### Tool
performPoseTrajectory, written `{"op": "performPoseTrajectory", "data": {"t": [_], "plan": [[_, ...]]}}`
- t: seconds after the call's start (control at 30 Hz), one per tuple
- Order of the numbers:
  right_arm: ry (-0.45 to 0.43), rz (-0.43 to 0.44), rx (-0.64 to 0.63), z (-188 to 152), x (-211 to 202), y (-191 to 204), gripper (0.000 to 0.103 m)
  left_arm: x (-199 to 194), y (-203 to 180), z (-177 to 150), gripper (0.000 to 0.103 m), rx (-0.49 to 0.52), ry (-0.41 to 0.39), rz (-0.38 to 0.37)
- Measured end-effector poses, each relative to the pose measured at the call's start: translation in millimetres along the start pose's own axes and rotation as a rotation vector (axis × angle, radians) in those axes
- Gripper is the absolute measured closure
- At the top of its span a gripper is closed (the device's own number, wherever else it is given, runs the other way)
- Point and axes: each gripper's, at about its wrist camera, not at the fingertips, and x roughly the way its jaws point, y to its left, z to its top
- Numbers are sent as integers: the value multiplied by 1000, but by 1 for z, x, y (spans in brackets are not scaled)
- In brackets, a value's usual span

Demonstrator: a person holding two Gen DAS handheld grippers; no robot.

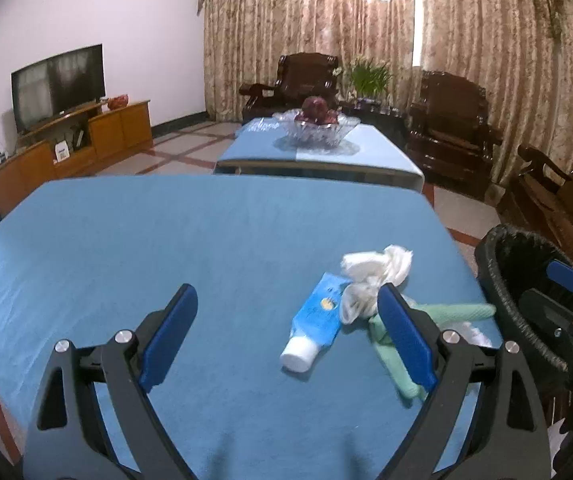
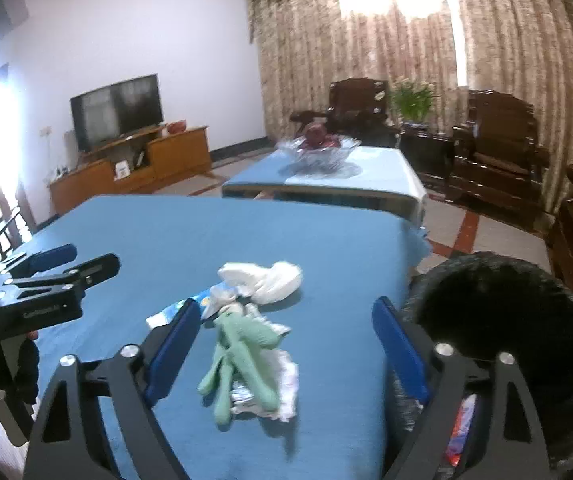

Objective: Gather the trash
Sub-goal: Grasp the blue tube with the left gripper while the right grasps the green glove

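Both the left claw [image 1: 288, 330] and the right claw [image 2: 286, 346] gape wide, empty; the right should straddle the green glove [image 2: 242, 350] on the counter [image 2: 166, 232], pinch low, then carry it to the black bin [image 2: 498, 308] alongside

No legible text; print on blue tube [image 1: 318, 316] too blurred to read.

Tube [image 1: 313, 330], tissue [image 1: 378, 266], glove [image 2: 242, 354] together on table [image 1: 166, 240]; bin [image 2: 502, 320] right
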Motion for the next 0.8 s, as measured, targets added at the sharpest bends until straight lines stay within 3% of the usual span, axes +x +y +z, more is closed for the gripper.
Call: {"op": "performPoseTrajectory", "data": {"t": [0.3,0.6,0.8], "plan": [[45,-6,14,-9,22,0,34,46,1,-21,14,24,94,-12],[64,-6,5,-7,41,-6,34,95,-13,-37,15,49,206,-20],[69,9,-8,-6,51,-3,34,119,-12,-43,27,34,303,-53]]}}
